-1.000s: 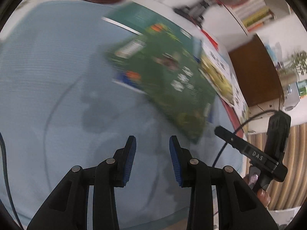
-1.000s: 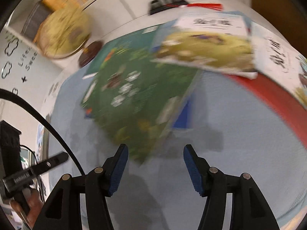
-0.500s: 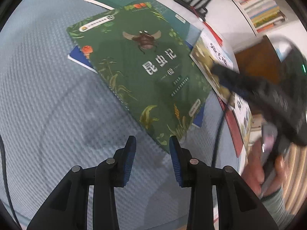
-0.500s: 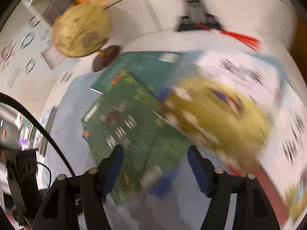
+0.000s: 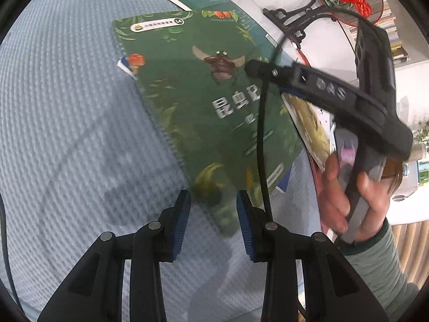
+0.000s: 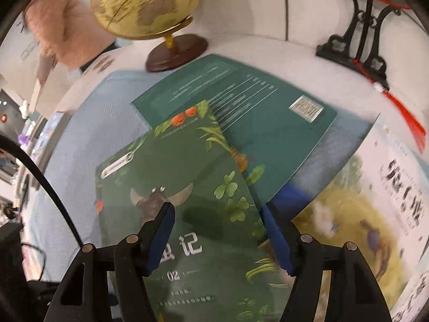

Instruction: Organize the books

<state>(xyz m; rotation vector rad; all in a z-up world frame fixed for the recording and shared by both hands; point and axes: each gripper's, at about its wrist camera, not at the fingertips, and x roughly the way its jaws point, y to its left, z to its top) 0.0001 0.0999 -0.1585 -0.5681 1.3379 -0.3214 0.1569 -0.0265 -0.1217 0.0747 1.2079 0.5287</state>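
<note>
Though well back a moment ago, now swung right over the green book (image 6: 187,187) with the right gripper (image 6: 216,212), jaws wider apart and gripping nothing. Lies flat on the mat (image 5: 67,134), top of the pile, just ahead of the left gripper (image 5: 213,198), also loose and empty. Looks ready for picking up next.

Looks like a home study/kid's rm. Bench w/ pale blue woven cloth (image 5: 80,139) under the claw, picture books (image 6: 203,187) spread on it. Beyond the claw: desk globe (image 6: 144,2) on wood base, ornamental fan on black carved stand (image 6: 359,45) w/ red tassel. Up right of the claw, shelf of stacked books (image 5: 394,35) vs white wall.
</note>
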